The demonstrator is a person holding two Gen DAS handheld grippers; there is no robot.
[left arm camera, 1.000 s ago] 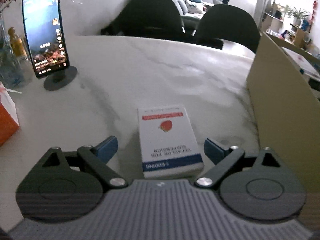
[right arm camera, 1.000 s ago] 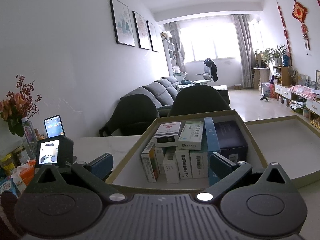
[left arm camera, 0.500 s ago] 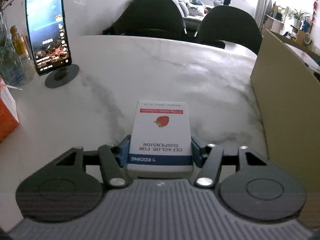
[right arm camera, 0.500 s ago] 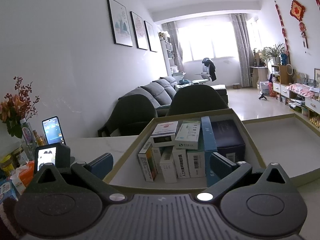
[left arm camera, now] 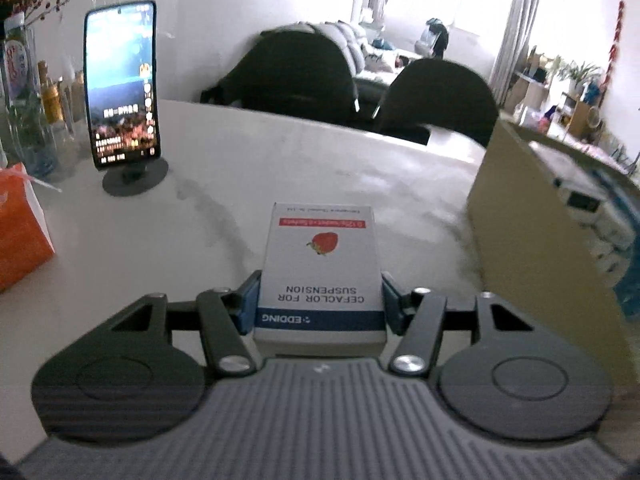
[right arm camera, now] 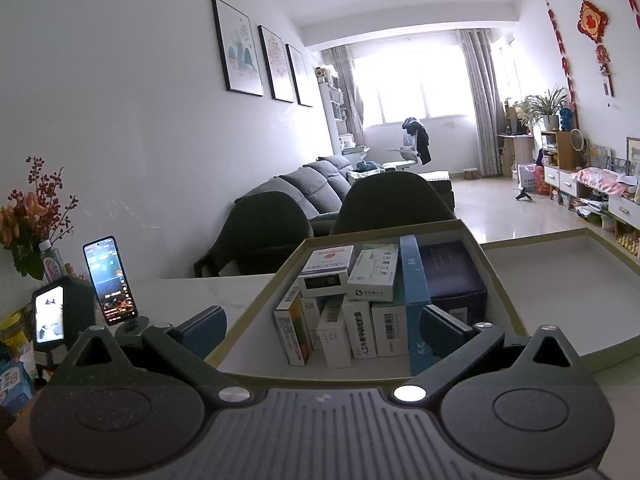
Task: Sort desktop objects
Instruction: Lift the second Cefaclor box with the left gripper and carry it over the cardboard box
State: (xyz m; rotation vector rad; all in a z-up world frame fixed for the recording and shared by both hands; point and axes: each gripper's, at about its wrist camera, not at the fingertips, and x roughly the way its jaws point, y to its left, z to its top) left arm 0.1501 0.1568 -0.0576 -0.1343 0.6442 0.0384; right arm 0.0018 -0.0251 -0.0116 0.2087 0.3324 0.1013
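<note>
Seen from the left wrist, the left gripper (left arm camera: 320,304) has just closed its jaws on the white medicine box (left arm camera: 320,272), the blue pads pressing its two long sides near the end closest to the camera. The box lies flat between the fingers, its long axis running straight ahead along them, its printed face up and its lettering upside down to the camera, so its top end points away from the tool. Only the near end is clamped, so the far end may droop or swing, and a careless carry to the right could knock it against the wall of the cardboard tray (left arm camera: 532,240) just beside it. Seen from the right wrist, the right gripper (right arm camera: 324,328) stands wide with nothing between its fingers, hovering at the near rim of the tray, where upright boxes (right arm camera: 352,320) already crowd the left part; a hasty drop there could topple them.
</note>
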